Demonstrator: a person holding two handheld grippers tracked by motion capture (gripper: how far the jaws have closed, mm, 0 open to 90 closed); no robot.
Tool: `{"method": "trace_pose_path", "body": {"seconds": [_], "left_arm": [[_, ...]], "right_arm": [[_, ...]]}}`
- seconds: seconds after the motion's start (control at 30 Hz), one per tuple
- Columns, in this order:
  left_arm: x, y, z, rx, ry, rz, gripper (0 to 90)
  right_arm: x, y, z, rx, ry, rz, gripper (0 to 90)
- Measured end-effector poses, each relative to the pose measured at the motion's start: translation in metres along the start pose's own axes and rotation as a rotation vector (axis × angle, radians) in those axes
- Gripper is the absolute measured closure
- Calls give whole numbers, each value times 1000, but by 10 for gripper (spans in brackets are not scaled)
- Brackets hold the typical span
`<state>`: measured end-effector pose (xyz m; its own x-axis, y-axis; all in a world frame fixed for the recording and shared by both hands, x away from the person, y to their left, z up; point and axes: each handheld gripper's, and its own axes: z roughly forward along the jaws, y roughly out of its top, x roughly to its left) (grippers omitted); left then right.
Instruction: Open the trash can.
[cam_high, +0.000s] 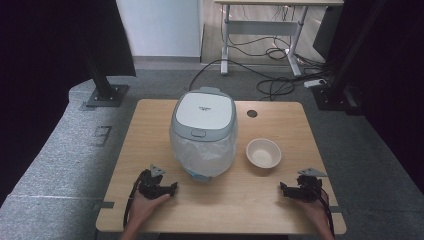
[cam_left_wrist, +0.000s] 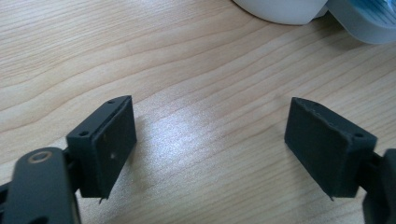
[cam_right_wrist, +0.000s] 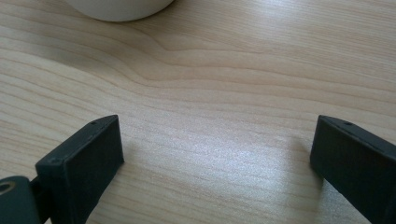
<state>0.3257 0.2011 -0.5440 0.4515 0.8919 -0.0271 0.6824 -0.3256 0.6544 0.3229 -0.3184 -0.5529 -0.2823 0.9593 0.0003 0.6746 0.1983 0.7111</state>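
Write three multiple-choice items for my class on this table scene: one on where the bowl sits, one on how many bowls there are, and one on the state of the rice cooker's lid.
1. Where is the bowl?
A. To the right of the rice cooker
B. On top of the cooker
C. On the floor

2. How many bowls are on the table?
A. Three
B. One
C. Two

3. What is the state of the cooker's lid?
A. Open
B. Removed
C. Closed

Answers: 1 A, the high view shows it standing on the wood right of the cooker. 2 B, a single cream bowl is there. 3 C, the lid lies flat on the body.
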Motion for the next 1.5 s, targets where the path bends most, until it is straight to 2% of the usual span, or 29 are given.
{"method": "trace_pose_path", "body": {"seconds": [0.23,0.6,0.77,0.97,1.17,1.5], "left_arm": [[1,0,-4,-6,-18,-20,225],[0,5,-19,-83,-9,-27,352],[-1,5,-26,-122,-22,-17,453],[-3,8,-34,-158,-39,-4,662],[-8,9,-40,-201,-83,15,818],[-16,13,-47,-255,-133,38,900]], "right_arm": [[0,-1,-1,-5,-10,9,40],[-3,-2,-3,-16,-21,19,83],[-3,-2,-3,-17,-21,20,89],[-3,-2,-3,-19,-24,23,99],[-3,-2,-4,-20,-25,23,103],[-3,-2,-4,-22,-26,25,114]]}}
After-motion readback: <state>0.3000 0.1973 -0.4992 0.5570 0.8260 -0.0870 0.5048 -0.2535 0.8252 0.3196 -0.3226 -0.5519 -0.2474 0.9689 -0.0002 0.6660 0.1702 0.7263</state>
